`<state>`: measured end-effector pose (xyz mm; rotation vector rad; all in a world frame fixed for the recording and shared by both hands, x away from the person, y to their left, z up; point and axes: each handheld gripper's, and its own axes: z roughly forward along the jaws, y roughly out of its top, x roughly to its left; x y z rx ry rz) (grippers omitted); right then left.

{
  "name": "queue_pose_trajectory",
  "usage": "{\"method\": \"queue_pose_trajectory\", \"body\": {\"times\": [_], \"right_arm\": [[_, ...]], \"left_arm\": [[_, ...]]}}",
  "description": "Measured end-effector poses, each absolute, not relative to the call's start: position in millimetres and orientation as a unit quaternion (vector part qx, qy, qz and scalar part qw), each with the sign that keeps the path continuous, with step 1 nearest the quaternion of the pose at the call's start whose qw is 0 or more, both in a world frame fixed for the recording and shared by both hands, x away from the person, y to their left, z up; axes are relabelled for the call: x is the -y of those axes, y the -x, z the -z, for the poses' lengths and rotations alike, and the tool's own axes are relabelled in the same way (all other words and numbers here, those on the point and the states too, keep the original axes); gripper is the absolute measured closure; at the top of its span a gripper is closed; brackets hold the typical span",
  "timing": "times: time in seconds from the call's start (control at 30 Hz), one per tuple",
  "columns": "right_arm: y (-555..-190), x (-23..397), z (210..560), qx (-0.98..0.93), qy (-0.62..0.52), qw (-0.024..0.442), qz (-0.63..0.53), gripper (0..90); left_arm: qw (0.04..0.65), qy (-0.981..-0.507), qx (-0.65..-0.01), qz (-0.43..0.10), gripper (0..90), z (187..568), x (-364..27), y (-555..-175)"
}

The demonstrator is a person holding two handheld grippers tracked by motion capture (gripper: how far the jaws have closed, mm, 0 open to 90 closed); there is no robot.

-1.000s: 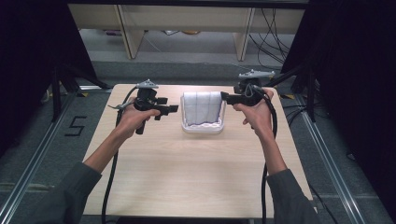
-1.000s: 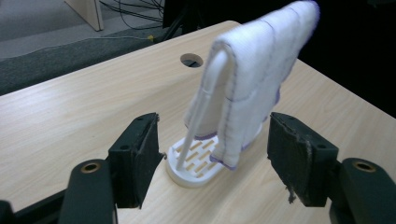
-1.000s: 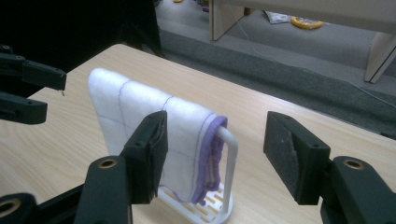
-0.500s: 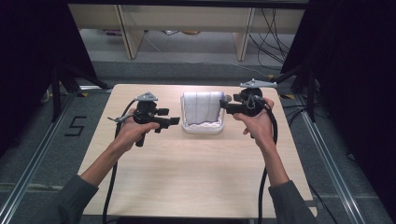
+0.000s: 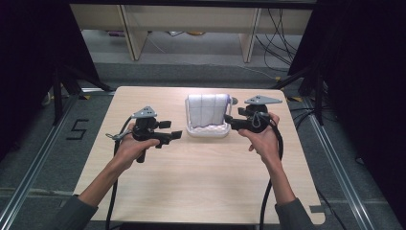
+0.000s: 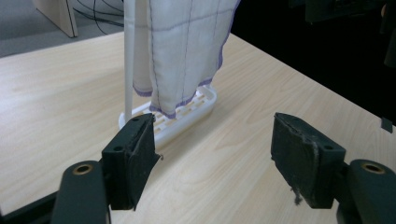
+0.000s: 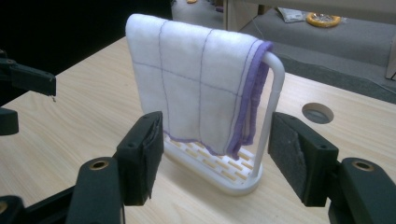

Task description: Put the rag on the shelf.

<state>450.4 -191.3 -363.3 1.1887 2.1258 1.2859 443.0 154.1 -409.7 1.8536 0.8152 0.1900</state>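
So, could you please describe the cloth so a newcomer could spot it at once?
On the light wooden table, look toward its far middle for the white plastic rack. Draped over its bar hangs the white purple-edged cloth, the only soft item there.

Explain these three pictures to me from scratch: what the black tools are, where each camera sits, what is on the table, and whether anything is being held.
A person stands at a wooden table with a hand-held tool in each hand: the left gripper and the right gripper. Each has two black jaws that can pinch things.

The high view looks down from above the person's side. The other two come from small cameras riding on each gripper, looking out between its own jaws.

On the table stands a white rack with a slotted base and an upright rail. A white cloth with purple edging hangs over that rail.

Nothing is held. Both pairs of jaws stand open, pointed at the cloth from opposite sides.
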Motion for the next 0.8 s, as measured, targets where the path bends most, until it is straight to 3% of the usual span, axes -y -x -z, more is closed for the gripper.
{"method": "queue_pose_trajectory", "body": {"times": [0.8], "right_arm": [[-433, 190, 385, -0.758, -0.419, 0.164, -0.471, 35.3]], "left_arm": [[0.506, -0.793, -0.331, -0.074, 27.9, 431, -152, -424]]}}
